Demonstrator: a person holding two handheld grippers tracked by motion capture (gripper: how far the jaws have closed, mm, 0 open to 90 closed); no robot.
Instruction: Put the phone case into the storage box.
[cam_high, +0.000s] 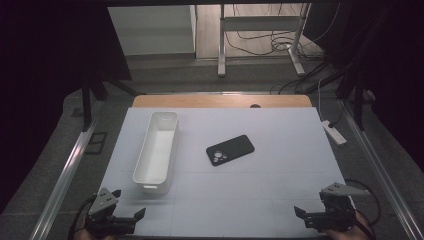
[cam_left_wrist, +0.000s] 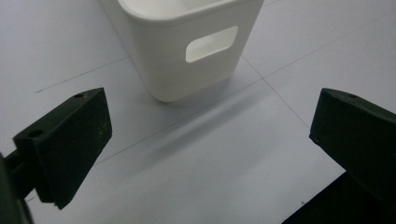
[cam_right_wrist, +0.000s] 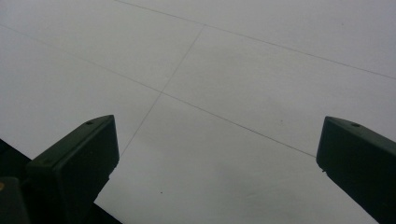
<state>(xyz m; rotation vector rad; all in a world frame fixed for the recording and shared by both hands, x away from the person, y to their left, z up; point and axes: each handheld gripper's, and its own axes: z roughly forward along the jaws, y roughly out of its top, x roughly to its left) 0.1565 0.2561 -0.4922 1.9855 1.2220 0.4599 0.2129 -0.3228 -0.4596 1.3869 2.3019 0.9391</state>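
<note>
A cut-out handle in the near end wall of the white bin (cam_left_wrist: 187, 51) is seen in the left gripper view, while its full length is shown from the high view, where a black phone (cam_high: 230, 149) lies camera-side up, well to the bin's right. The bin's long axis runs away from the person (leaning slightly right); the phone lies slanted. The left gripper (cam_high: 131, 204) and right gripper (cam_high: 300, 210) are held at the near corners, jaws wide apart, nothing between them. A pale gridded mat (cam_high: 280, 130) covers the wooden table (cam_high: 220, 101); cables trail on the dim floor beyond.
</note>
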